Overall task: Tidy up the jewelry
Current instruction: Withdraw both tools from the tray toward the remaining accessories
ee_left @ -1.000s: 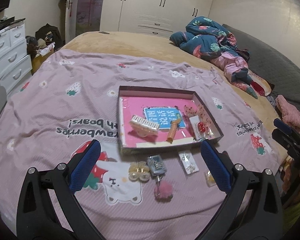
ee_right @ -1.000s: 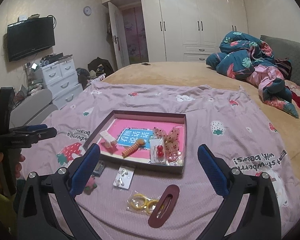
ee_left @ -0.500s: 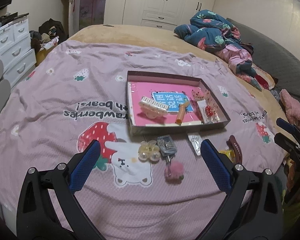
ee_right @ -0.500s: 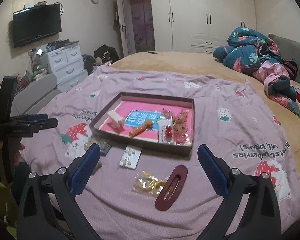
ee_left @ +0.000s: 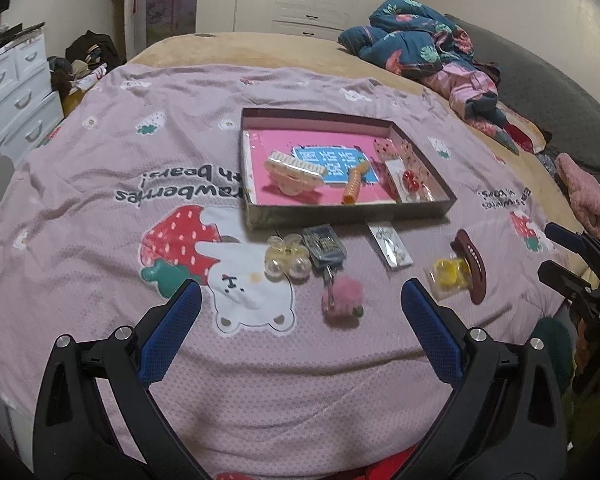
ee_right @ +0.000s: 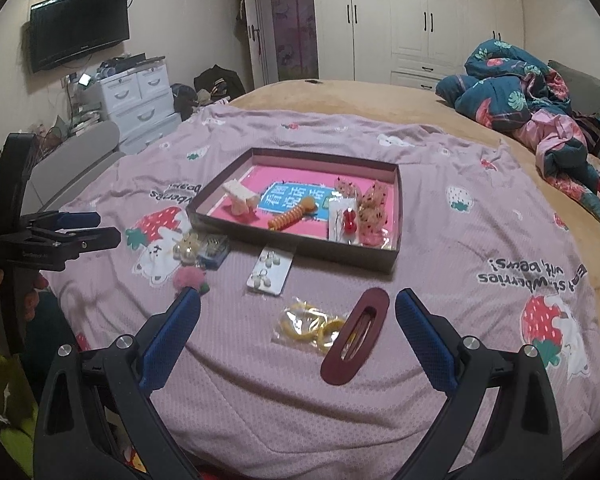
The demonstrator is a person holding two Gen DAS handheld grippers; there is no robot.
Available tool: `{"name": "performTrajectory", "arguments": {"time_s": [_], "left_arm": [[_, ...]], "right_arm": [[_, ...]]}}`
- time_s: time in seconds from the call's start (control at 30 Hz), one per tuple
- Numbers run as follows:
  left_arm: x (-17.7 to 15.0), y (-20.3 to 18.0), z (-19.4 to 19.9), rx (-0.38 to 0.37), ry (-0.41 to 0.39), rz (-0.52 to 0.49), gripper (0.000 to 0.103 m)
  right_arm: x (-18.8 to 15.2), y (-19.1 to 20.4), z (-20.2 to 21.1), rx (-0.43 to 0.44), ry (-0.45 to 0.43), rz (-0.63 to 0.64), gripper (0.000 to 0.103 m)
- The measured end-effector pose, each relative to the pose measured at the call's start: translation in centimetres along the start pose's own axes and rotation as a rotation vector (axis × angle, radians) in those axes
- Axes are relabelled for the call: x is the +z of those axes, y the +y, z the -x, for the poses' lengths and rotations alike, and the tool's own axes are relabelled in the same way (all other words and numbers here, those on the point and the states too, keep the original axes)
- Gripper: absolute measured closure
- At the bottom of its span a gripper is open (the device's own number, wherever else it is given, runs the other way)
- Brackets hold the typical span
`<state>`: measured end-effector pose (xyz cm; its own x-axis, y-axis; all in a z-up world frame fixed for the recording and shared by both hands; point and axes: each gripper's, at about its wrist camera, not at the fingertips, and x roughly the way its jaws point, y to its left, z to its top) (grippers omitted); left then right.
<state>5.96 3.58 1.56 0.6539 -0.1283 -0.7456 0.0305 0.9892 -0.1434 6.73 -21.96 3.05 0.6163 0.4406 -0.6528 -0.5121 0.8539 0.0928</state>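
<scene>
A shallow box (ee_left: 352, 211) (ee_right: 300, 245) with a pink floor lies on the pink bedspread and holds a cream claw clip (ee_left: 294, 170), an orange spiral tie (ee_left: 354, 184) and packets with red beads (ee_left: 408, 178). In front of it lie a pearl clip (ee_left: 286, 258), a blue packet (ee_left: 325, 246), a pink pompom (ee_left: 342, 300), an earring card (ee_left: 392, 246) (ee_right: 270, 272), yellow rings in a bag (ee_right: 308, 324) and a maroon hair clip (ee_right: 356, 336) (ee_left: 471, 266). My left gripper (ee_left: 300, 336) is open and empty above the pompom. My right gripper (ee_right: 298, 340) is open and empty around the yellow rings and maroon clip.
Crumpled blue and pink bedding (ee_right: 532, 112) lies at the back right. White drawers (ee_right: 136, 104) and a grey chair (ee_right: 72, 164) stand left of the bed. The bed's near edge is just below both grippers.
Both grippers have drawn back and lowered toward the bed's near edge, so the loose items in front of the box now sit between their fingers. Nothing was picked up.
</scene>
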Motion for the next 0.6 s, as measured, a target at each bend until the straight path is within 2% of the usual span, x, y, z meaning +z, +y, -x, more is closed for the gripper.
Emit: {"name": "performTrajectory", "arguments": {"time_s": [0.6], "left_arm": [[-2.2, -2.9, -3.4, -0.045, 0.075, -0.048, 0.010]], "right_arm": [[-1.9, -1.0, -2.6, -0.011, 0.072, -0.024, 0.006]]}}
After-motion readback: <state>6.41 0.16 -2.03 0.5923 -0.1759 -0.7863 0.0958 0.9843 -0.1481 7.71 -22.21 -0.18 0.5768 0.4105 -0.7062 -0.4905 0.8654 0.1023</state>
